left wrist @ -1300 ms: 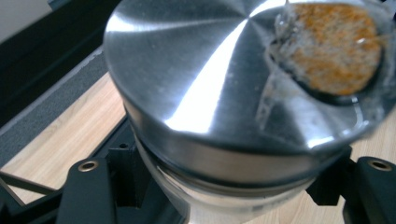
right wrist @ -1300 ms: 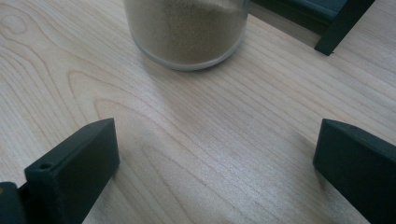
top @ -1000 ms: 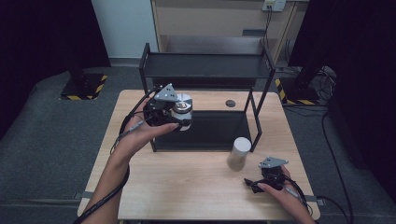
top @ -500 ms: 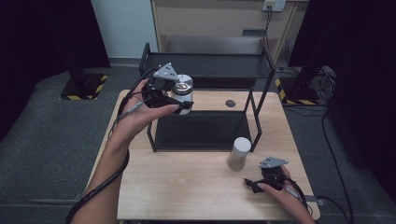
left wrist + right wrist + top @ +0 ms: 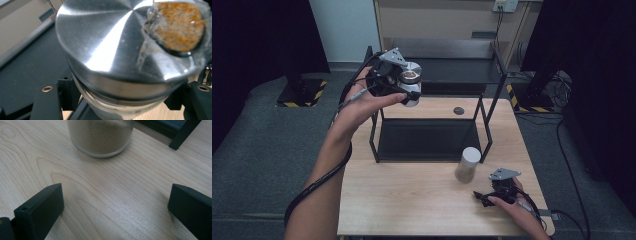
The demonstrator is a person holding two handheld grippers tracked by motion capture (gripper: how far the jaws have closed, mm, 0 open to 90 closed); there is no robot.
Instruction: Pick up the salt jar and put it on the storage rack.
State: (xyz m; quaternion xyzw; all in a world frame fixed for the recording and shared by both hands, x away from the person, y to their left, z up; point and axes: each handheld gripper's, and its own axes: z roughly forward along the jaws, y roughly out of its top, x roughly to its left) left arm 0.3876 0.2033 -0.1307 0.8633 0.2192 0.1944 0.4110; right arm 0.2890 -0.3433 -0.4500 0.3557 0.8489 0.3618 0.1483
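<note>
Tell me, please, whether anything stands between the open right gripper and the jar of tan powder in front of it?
Nothing visible does. In the right gripper view, bare wooden table lies between the right gripper and the jar of tan powder. The black rack's leg stands off to one side.

no readable text, label or number anywhere.
</note>
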